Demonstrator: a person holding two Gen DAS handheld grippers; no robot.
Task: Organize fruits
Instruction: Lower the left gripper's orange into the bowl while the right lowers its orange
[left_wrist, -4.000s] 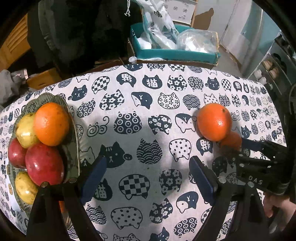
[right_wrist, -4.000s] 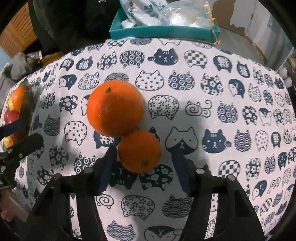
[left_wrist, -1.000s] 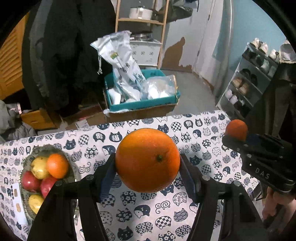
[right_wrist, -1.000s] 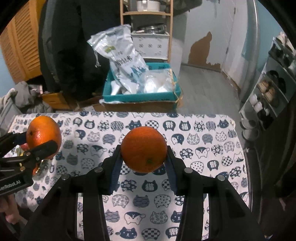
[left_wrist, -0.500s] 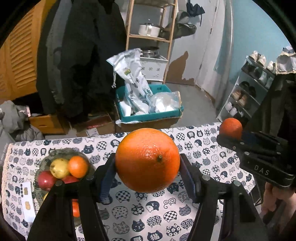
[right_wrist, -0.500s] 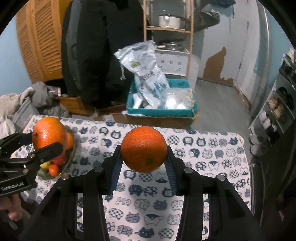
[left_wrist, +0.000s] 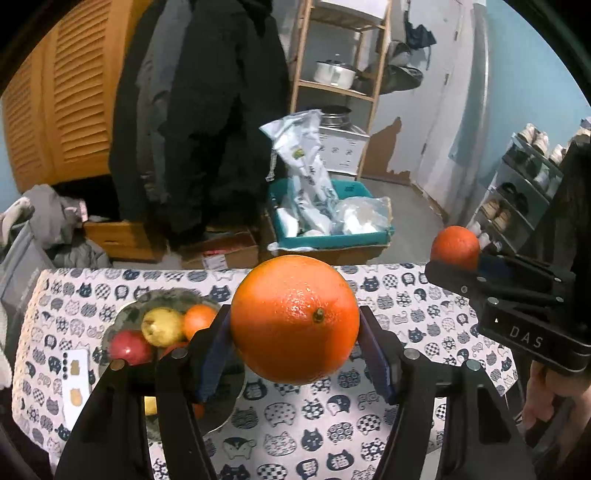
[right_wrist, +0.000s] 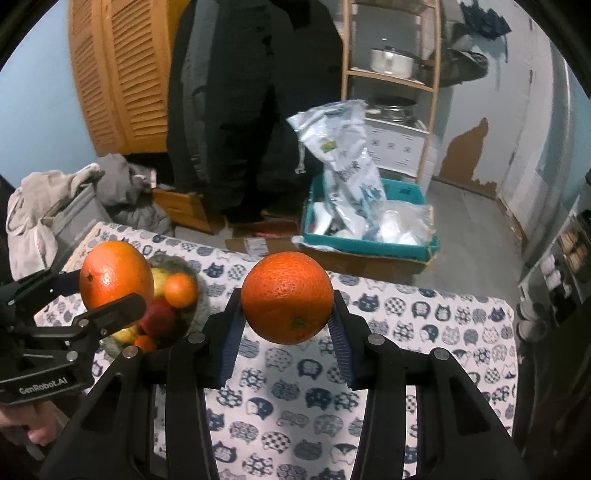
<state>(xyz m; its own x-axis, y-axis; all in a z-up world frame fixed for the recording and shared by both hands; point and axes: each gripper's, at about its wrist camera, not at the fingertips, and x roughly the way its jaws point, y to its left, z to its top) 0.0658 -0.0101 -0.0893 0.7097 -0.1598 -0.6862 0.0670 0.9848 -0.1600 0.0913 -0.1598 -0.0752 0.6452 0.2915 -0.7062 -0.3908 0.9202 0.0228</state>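
Observation:
My left gripper (left_wrist: 295, 332) is shut on a large orange (left_wrist: 295, 319) and holds it high above the table; it also shows in the right wrist view (right_wrist: 116, 275). My right gripper (right_wrist: 286, 317) is shut on a smaller orange (right_wrist: 287, 297), also held high; that orange shows at the right in the left wrist view (left_wrist: 456, 247). A grey-green plate (left_wrist: 127, 319) at the table's left end holds a yellow fruit (left_wrist: 162, 326), a red apple (left_wrist: 129, 347) and an orange (left_wrist: 199, 319). The plate sits below and left of both grippers.
The table wears a white cloth with dark cat faces (left_wrist: 314, 424). A white card (left_wrist: 75, 380) lies left of the plate. Beyond the table's far edge stand a teal box of bags (right_wrist: 365, 229), dark coats, a wooden shelf and clothes.
Both grippers have risen further with their oranges, so more of the table and room shows. Four seconds ago both oranges lay on the cloth and the grippers were open.

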